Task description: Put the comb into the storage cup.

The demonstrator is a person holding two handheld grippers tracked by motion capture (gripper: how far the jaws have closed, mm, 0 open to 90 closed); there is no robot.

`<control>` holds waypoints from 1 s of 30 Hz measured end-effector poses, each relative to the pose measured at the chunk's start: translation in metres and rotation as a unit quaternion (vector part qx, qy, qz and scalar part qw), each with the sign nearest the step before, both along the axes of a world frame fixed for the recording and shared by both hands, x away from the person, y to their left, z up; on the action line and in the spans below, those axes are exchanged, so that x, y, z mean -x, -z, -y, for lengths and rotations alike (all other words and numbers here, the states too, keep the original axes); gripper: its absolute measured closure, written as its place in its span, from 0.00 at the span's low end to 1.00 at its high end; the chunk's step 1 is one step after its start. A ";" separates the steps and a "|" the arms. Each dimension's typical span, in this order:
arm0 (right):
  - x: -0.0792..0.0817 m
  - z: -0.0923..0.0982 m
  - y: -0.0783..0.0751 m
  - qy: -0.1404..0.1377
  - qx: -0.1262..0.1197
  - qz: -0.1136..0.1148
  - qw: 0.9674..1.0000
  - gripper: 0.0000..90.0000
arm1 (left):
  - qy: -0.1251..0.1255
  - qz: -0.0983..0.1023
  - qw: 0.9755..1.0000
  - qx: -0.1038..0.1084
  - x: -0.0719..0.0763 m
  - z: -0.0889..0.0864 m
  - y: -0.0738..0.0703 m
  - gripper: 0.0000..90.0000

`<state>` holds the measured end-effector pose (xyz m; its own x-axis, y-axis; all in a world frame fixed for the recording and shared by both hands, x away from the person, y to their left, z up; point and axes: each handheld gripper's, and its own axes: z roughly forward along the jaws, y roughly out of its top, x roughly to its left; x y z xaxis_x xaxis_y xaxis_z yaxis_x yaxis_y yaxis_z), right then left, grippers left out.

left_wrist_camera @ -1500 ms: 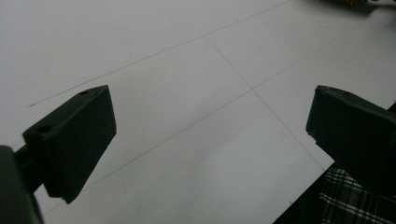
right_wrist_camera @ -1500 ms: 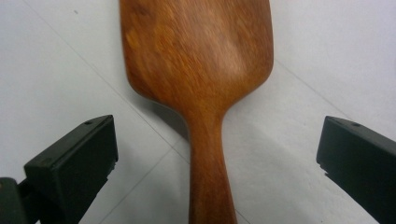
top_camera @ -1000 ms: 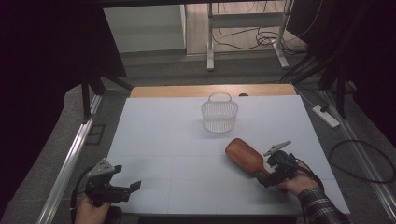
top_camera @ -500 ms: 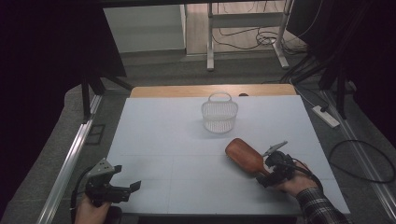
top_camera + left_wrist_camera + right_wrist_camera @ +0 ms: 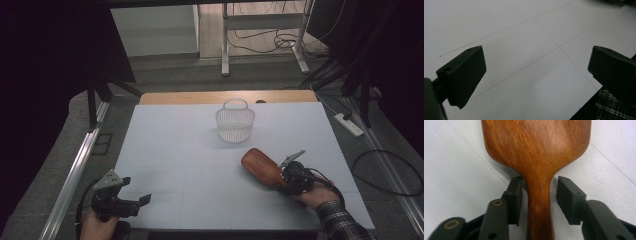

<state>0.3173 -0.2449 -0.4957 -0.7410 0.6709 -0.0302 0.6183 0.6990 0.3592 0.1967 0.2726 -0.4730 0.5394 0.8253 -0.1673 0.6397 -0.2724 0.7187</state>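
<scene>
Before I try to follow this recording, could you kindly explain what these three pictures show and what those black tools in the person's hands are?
There is no robot here: a person sits at a white table and holds a pair of hand-operated tongs in each hand. The high view looks down from above the person. The other two pictures come from small cameras riding on each tool, looking along its black jaws.

On the table stand a small white basket and a wooden hairbrush, lying with its wooden back up. The right tongs straddle the brush's handle; their jaws have just been closing, and in the right gripper view a narrow gap remains on each side, so the brush is not yet clamped. The left tongs rest near the table's front edge, jaws wide apart, with bare table between them.
</scene>
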 end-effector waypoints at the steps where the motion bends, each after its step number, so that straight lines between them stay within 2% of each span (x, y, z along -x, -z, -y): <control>1: -0.001 0.000 -0.001 -0.003 -0.003 -0.006 1.000 0.77 | 0.000 0.000 1.000 0.000 0.000 0.000 0.000 0.03; 5: 0.000 -0.001 -0.001 -0.006 -0.001 -0.011 1.000 0.80 | 0.001 0.000 1.000 0.000 0.000 0.000 0.000 0.03; 13: 0.002 -0.002 -0.005 -0.008 -0.006 0.006 1.000 0.80 | 0.001 -0.001 1.000 -0.002 0.000 0.000 0.000 0.03; 20: 0.002 0.001 -0.008 0.002 -0.029 0.013 0.999 0.80 | 0.003 -0.004 1.000 -0.007 -0.001 0.002 0.000 0.02; 24: 0.004 0.002 -0.012 0.002 -0.052 0.023 0.998 0.80 | 0.004 -0.001 1.000 0.001 -0.001 0.001 -0.001 0.02; 30: 0.006 0.001 -0.015 -0.002 -0.059 0.031 0.998 0.80 | 0.011 -0.004 1.000 0.003 -0.002 0.001 -0.001 0.01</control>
